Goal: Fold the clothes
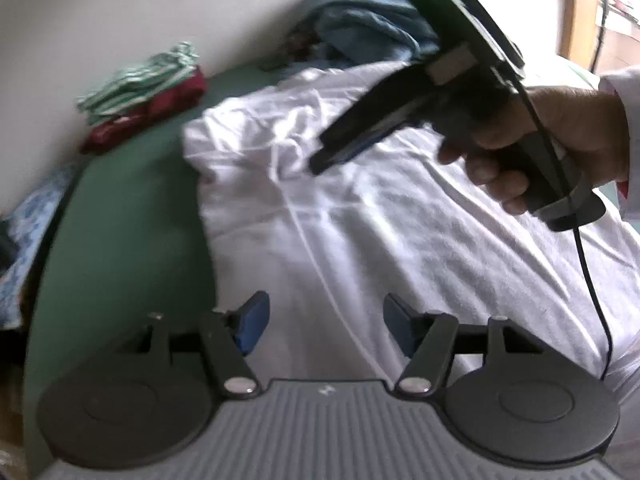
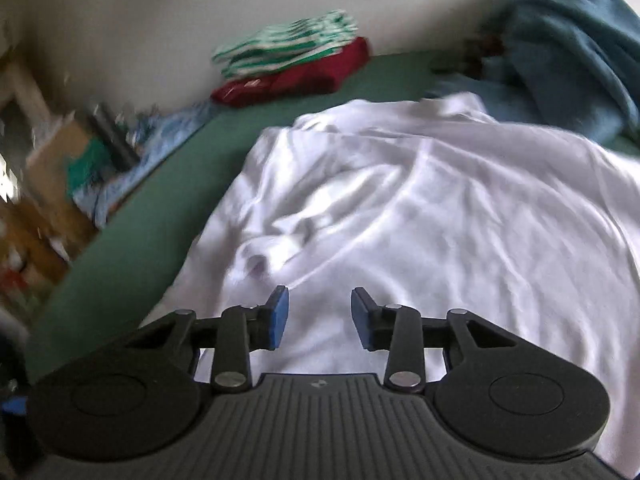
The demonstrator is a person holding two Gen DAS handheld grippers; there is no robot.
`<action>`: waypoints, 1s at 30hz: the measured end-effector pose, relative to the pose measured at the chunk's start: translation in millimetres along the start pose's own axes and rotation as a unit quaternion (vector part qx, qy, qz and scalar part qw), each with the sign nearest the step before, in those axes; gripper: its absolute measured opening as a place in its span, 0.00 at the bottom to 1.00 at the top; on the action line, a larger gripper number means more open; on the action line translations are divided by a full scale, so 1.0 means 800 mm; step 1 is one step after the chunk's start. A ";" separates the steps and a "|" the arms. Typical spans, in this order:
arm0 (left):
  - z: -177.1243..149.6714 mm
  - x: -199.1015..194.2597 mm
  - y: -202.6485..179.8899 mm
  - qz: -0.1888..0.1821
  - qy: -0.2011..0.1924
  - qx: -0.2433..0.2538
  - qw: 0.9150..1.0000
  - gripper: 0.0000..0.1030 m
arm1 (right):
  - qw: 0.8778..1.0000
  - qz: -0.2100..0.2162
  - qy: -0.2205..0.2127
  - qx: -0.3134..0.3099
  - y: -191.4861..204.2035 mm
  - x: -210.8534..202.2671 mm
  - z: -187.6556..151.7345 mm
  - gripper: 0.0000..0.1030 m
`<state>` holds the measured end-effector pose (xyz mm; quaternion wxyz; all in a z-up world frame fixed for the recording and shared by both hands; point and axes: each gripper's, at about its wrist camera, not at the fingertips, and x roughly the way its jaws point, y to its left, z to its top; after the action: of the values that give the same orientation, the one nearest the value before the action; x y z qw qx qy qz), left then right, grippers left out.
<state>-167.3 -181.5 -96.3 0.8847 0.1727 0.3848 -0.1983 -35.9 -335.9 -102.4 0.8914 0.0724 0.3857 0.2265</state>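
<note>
A white garment (image 1: 360, 216) lies spread and wrinkled on a green surface (image 1: 128, 216); it also shows in the right wrist view (image 2: 420, 200). My left gripper (image 1: 326, 328) is open and empty, just above the garment's near part. My right gripper (image 2: 319, 318) is open and empty over the garment's near edge. In the left wrist view the right gripper (image 1: 320, 160) shows from the side, held in a hand above the garment's middle, its fingers pointing down-left.
A folded stack, green-striped cloth (image 2: 288, 46) on a red one (image 2: 296, 80), sits at the far edge by the wall. A blue-teal pile of cloth (image 2: 568, 52) lies at the far right. Boxes and clutter (image 2: 60, 168) stand left of the green surface (image 2: 132, 220).
</note>
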 end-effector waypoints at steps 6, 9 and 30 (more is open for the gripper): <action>-0.010 0.017 0.015 -0.072 0.013 -0.001 0.997 0.66 | 0.998 -0.032 -0.028 -0.039 0.013 0.023 -0.001 0.31; -0.014 0.023 0.017 -0.112 0.010 0.011 0.994 0.80 | 0.998 -0.051 -0.033 -0.035 0.010 0.024 0.004 0.04; 0.010 0.046 0.044 -0.248 0.007 0.036 0.968 0.89 | 0.967 -0.148 -0.112 0.176 -0.048 0.015 0.058 0.39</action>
<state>-122.1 -162.9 -113.4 0.7986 0.1052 0.4141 -0.4239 18.3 -362.6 -89.8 0.9257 0.1951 0.3239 0.0114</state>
